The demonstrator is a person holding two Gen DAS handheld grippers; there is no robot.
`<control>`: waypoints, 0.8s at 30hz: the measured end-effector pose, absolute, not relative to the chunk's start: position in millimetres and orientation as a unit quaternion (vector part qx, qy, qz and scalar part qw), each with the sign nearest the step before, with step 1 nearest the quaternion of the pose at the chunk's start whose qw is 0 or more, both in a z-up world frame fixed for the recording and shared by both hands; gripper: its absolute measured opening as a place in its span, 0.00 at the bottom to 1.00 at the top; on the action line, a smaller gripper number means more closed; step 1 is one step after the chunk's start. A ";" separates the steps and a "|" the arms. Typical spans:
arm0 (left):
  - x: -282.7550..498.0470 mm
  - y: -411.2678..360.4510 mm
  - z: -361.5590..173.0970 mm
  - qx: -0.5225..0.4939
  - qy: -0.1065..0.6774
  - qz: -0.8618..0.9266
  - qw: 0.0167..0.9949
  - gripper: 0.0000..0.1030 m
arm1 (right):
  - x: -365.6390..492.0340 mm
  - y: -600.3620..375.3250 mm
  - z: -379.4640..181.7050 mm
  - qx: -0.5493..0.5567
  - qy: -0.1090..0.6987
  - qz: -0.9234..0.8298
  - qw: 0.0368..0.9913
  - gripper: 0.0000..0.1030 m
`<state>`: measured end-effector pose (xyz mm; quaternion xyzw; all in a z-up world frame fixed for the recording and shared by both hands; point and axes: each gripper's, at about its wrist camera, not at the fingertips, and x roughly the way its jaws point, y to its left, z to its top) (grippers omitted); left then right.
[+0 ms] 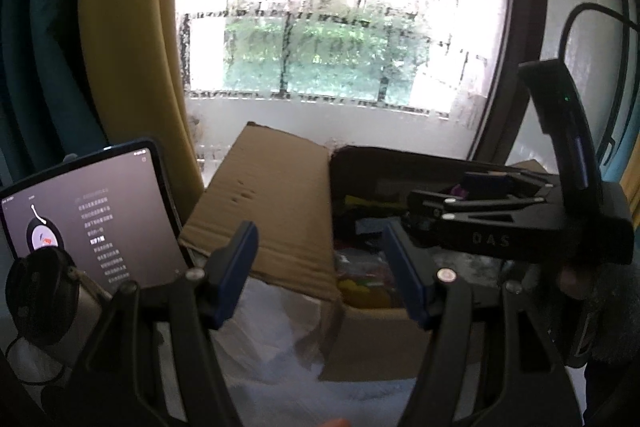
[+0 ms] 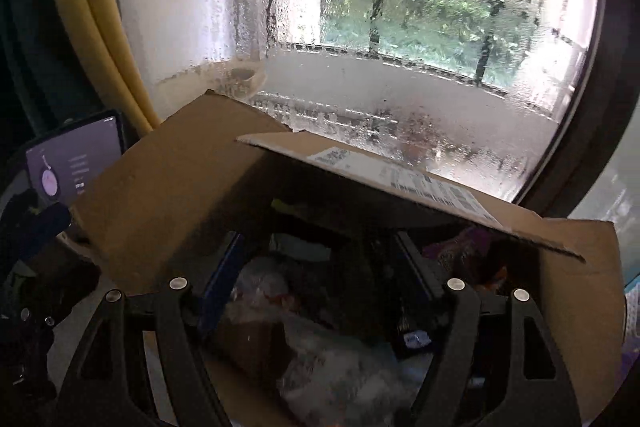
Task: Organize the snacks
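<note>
An open cardboard box [image 1: 280, 195] stands below the window with loose snack packets [image 1: 362, 283] inside. My left gripper [image 1: 322, 271] hovers in front of its near left flap, open, with nothing between the blue pads. My right gripper [image 2: 322, 277] reaches into the box [image 2: 168, 195] from the right, open above clear plastic snack packets [image 2: 320, 355], and its pads press on nothing. A purple packet [image 2: 464, 247] lies at the box's far right. In the left wrist view the right gripper [image 1: 424, 207] lies across the box's right side.
A lit tablet [image 1: 92, 215] leans at the left, with a black round object [image 1: 40, 299] in front of it. White plastic [image 1: 272, 355] lies before the box. A labelled flap [image 2: 400, 179] hangs over the box opening. Behind are a wet window [image 1: 340, 27] and a yellow curtain [image 1: 132, 47].
</note>
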<state>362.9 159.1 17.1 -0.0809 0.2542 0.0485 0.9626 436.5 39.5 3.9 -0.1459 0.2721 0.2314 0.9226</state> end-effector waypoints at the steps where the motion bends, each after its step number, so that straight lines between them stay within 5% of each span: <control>1: 360.0 156.3 17.8 -0.081 0.254 0.047 0.963 0.65 | 431.3 35.8 5.6 -0.145 0.271 0.231 0.923 0.75; 11: 327.1 121.1 19.3 -0.068 0.251 0.038 0.965 0.65 | 394.6 -7.0 2.5 -0.136 0.264 0.221 0.929 0.75; 15: 312.7 105.0 15.6 -0.064 0.253 0.036 0.965 0.78 | 374.8 -27.4 0.8 -0.131 0.258 0.217 0.932 0.75; 24: 267.5 75.7 21.7 -0.058 0.228 0.028 0.971 0.84 | 322.4 -68.8 -1.1 -0.119 0.238 0.217 0.939 0.75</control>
